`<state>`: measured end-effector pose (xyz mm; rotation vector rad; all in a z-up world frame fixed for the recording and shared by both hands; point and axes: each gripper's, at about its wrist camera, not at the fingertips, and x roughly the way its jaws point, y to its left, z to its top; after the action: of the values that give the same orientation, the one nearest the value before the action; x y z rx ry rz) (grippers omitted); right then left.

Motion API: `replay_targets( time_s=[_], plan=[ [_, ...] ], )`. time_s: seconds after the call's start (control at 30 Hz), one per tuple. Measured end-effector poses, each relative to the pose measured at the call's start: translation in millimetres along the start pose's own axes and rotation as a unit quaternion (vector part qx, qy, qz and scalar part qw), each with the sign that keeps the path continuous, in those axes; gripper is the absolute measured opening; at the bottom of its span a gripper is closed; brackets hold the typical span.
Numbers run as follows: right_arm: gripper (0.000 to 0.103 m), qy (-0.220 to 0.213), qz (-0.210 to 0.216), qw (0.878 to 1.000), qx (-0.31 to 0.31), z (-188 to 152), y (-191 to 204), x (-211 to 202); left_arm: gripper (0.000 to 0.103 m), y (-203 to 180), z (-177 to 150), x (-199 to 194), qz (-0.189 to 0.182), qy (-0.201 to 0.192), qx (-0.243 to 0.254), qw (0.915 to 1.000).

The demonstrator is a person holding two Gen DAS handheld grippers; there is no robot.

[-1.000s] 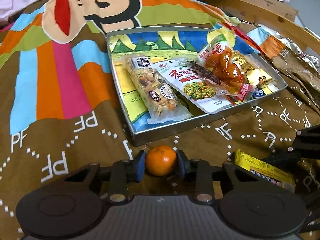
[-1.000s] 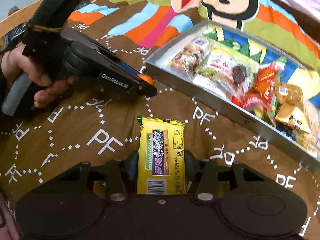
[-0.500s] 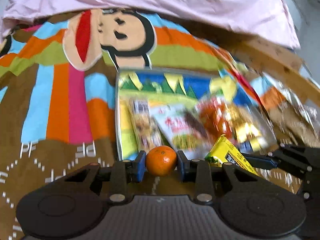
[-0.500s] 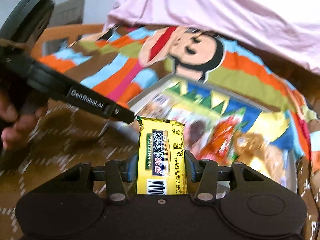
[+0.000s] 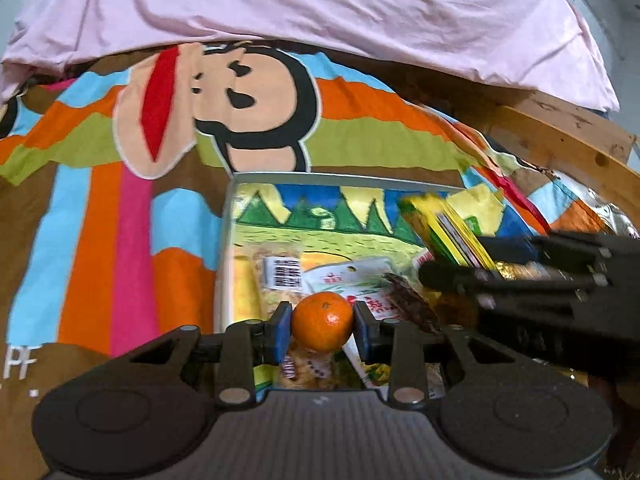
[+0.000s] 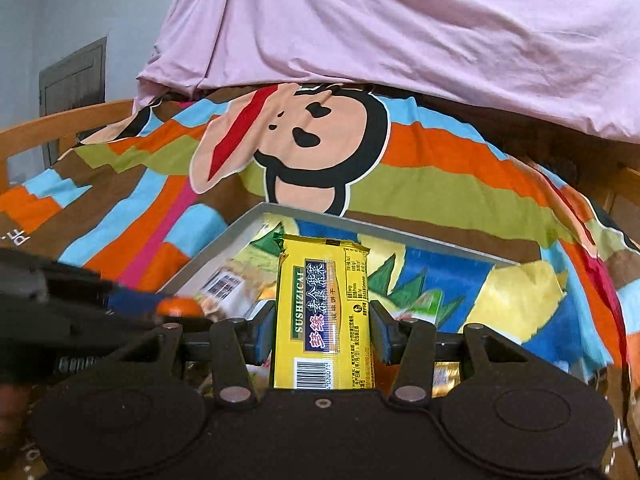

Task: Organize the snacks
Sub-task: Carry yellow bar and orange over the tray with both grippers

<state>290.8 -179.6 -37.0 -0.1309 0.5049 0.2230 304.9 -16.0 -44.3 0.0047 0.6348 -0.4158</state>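
Tongs on the left (image 5: 322, 327) clench a small round orange mandarin (image 5: 322, 321); right tongs (image 6: 322, 334) grasp a yellow foil biscuit packet (image 6: 322, 320). Both hang over the shallow grey metal tray (image 5: 225, 248) of snacks on the striped cartoon bedspread (image 5: 120, 216).

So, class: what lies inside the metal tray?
The metal tray holds a barcoded snack bar and a white packet. The tongs, orange and yellow packet cover the rest.

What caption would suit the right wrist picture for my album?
Right tool holding a yellow snack packet above the picture-lined metal tray on a colourful bedspread.
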Motion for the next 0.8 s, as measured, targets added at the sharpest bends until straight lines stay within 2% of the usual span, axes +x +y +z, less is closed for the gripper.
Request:
replay_targets(
  time_s=[0.23,0.6,0.8],
  plan=[
    [0.049,0.004,0.016,1.000,-0.001,11.3,-12.8,17.8,0.036,-17.7,-3.0,16.7,-0.018,-0.003,0.038,0.9991],
    [0.050,0.034,0.008,0.999,-0.005,5.7,-11.3,38.5,0.037,-15.9,-3.3,30.0,-0.015,0.008,0.024,0.9996],
    [0.053,0.039,0.009,0.999,0.003,3.8,-14.3,37.5,0.049,-11.4,-6.0,32.3,-0.018,0.014,0.013,0.9997]
  ],
)
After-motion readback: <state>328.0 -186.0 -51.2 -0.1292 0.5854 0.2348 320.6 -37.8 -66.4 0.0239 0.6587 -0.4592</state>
